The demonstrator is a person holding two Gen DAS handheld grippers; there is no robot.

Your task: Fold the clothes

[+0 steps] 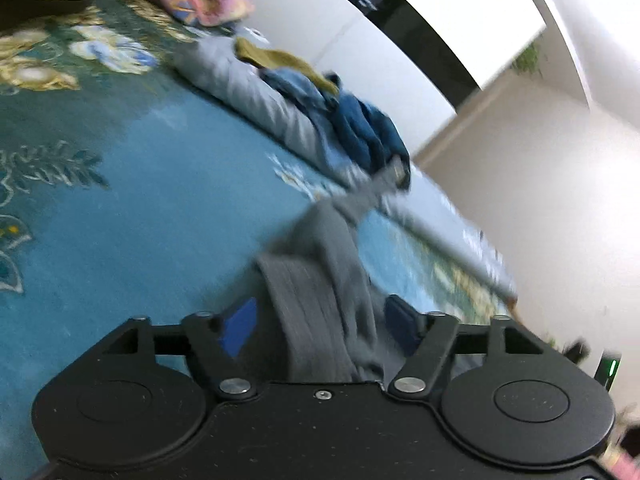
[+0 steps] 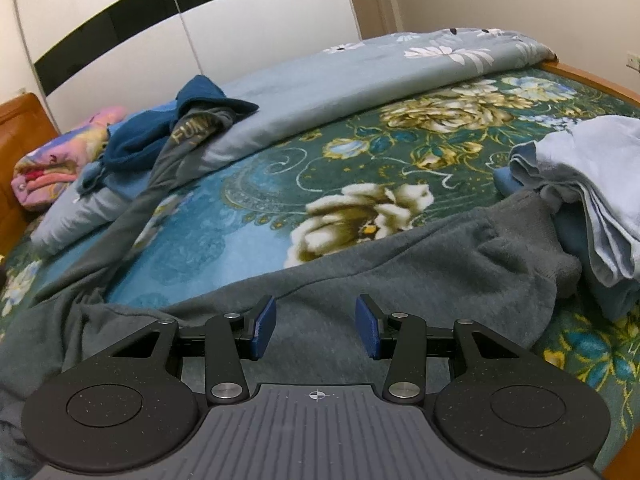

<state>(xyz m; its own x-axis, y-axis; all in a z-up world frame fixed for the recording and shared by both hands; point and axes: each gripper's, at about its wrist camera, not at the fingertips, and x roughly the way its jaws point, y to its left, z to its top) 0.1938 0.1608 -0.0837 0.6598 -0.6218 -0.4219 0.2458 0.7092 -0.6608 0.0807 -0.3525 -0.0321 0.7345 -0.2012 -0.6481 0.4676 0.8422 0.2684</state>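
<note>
A grey sweatshirt (image 2: 360, 264) lies spread on the floral bed blanket (image 2: 248, 208), one long part stretching up to the far left. My right gripper (image 2: 316, 326) is open just above its middle, holding nothing. My left gripper (image 1: 320, 320) has its blue pads (image 1: 240, 326) on either side of a bunched grey ribbed part of the sweatshirt (image 1: 316, 280) and holds it lifted above the blanket (image 1: 140, 200). That view is tilted and blurred.
A heap of blue and yellow clothes (image 1: 340, 112) lies on a grey-blue duvet (image 2: 320, 80) at the far side. Folded light blue and grey clothes (image 2: 588, 184) are stacked at the right. A pink bundle (image 2: 52, 160) sits by the wooden headboard. A wardrobe stands behind the bed.
</note>
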